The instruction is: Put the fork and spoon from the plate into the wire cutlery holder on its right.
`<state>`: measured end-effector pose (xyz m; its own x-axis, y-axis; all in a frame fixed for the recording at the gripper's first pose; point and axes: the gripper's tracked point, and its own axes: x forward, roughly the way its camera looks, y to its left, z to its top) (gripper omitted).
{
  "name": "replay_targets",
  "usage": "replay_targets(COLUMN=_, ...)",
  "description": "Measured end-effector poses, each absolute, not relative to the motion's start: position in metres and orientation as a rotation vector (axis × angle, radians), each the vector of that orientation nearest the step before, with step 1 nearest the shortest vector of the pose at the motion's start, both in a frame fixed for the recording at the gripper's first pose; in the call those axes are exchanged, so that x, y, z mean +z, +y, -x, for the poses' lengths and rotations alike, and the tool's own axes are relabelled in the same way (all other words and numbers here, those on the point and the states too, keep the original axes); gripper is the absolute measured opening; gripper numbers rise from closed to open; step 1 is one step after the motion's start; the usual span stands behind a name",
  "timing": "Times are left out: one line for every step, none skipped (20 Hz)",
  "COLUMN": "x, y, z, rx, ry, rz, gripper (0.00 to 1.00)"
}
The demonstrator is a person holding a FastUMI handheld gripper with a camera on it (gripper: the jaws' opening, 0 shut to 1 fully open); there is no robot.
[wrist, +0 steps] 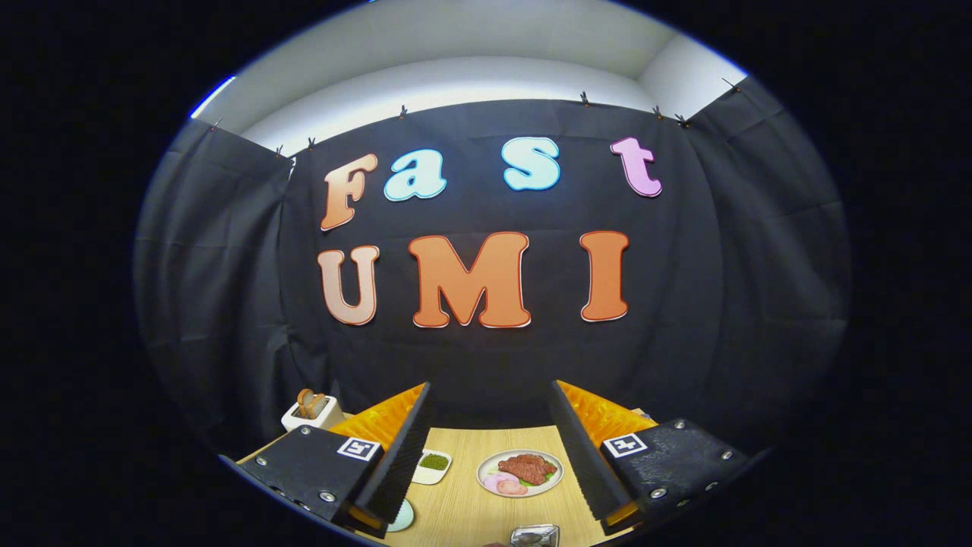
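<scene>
Two fingers of the gripper (490,456) stand wide apart, empty, with a plate (520,472) of food between them.

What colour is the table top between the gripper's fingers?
Light wood grain table top, seen in the gripper view between the open gripper.

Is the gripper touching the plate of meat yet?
Apart. In the gripper view the open gripper hangs above the wooden table, and the plate of meat lies between the fingers with bare tabletop on both sides.
</scene>
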<state>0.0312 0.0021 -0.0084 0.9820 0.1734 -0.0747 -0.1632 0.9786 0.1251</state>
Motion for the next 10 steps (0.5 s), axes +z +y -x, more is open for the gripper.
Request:
replay_targets(x=-0.008, y=0.002, z=-0.03, rx=0.169, ry=0.088, rz=-0.117, gripper=0.91)
replay_targets(x=-0.007, y=0.002, z=-0.029, rx=0.172, ry=0.085, rz=-0.117, gripper=0.91)
replay_targets(x=-0.006, y=0.003, z=-0.028, rx=0.174, ry=0.089, rz=-0.118, gripper=0.91)
replay_targets(x=-0.006, y=0.005, z=-0.028, rx=0.177, ry=0.094, rz=-0.121, gripper=0.91)
replay_targets(x=-0.006, y=0.006, z=-0.026, rx=0.179, ry=0.095, rz=-0.123, gripper=0.91)
replay_targets(x=-0.003, y=0.008, z=-0.025, rx=0.183, ry=0.087, rz=-0.124, gripper=0.91)
replay_targets(x=0.001, y=0.009, z=-0.024, rx=0.184, ry=0.076, rz=-0.122, gripper=0.91)
replay_targets(x=0.004, y=0.01, z=-0.024, rx=0.187, ry=0.065, rz=-0.117, gripper=0.91)
replay_targets(x=0.005, y=0.01, z=-0.023, rx=0.188, ry=0.062, rz=-0.111, gripper=0.91)
replay_targets(x=0.006, y=0.012, z=-0.023, rx=0.19, ry=0.06, rz=-0.106, gripper=0.91)
